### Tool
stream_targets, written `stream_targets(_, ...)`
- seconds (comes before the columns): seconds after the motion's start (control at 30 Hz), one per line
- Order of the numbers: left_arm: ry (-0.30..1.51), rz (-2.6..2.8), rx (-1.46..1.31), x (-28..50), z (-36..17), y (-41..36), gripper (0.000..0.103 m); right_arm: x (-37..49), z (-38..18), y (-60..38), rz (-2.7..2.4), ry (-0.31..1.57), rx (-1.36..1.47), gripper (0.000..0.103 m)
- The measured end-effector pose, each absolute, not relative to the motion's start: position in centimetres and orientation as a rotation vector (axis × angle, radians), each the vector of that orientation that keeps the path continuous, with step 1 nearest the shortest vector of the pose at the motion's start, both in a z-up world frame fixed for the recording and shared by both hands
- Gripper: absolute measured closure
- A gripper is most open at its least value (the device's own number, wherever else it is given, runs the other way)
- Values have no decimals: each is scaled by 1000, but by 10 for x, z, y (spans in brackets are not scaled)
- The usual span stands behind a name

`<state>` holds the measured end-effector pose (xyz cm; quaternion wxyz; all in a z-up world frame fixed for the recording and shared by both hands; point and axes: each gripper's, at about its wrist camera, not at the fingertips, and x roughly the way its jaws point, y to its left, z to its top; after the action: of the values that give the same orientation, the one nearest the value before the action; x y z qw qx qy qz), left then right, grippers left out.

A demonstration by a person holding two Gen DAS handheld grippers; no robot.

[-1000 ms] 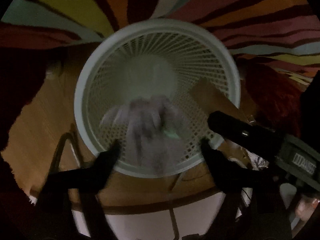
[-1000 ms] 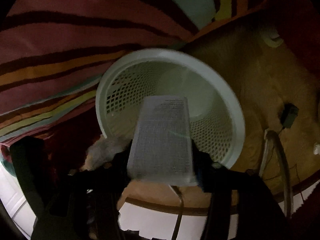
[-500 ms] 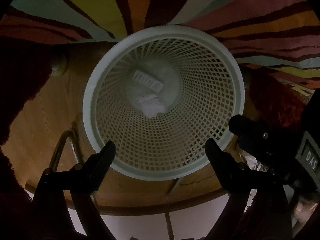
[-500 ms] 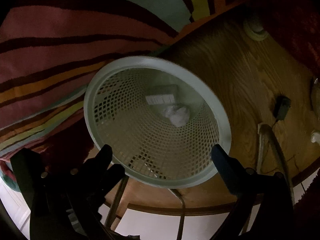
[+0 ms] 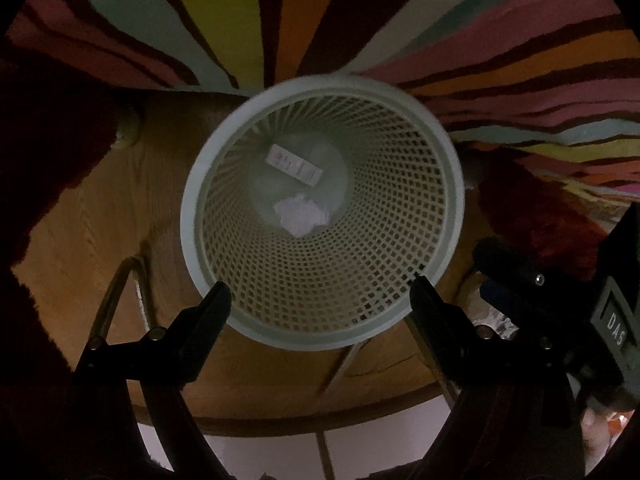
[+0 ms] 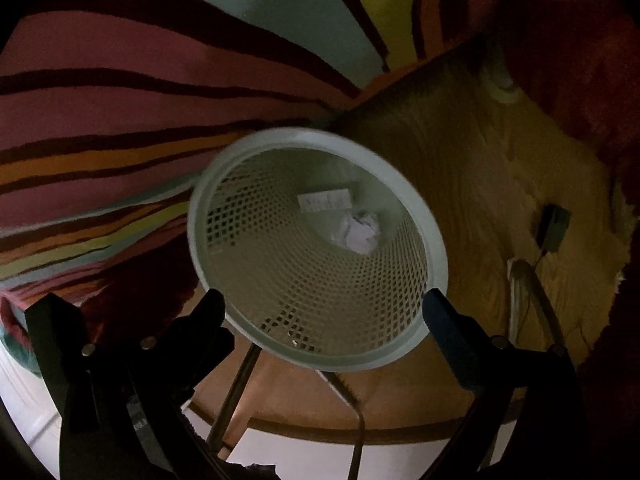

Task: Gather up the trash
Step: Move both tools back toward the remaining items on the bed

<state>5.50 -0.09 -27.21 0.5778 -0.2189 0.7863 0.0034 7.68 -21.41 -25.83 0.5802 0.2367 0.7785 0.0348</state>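
A white mesh wastebasket [image 5: 192,216] [image 6: 436,248] stands on the wooden floor, seen from above in both wrist views. At its bottom lie a crumpled white paper [image 5: 300,214] [image 6: 360,230] and a flat printed packet [image 5: 294,164] [image 6: 324,200]. My left gripper [image 5: 320,300] hangs open above the basket's near rim with nothing between its fingers. My right gripper [image 6: 324,312] is open too, over the near rim, and holds nothing. The right gripper's body [image 5: 532,292] shows at the right of the left wrist view.
A striped multicoloured rug [image 5: 280,20] [image 6: 120,120] lies beyond the basket. Dark red shaggy fabric [image 5: 536,216] lies at the right. Metal chair legs [image 6: 236,392] cross under the basket's near side. A small black plug [image 6: 554,224] lies on the floor [image 6: 460,140].
The crumpled paper left my left gripper and the flat packet left my right gripper; both now lie in the basket. Both grippers have risen a little above the rim.
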Motion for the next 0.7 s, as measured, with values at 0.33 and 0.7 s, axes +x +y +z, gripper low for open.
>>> stream_targets(0.33, 1686, 22, -499, 49, -224, 4, 15, 72, -191, -210, 188, 1606, 465, 8)
stream_targets(0.7, 1280, -9, -310, 47, -119, 10, 15, 78, -116, -218, 205, 1251, 358, 8)
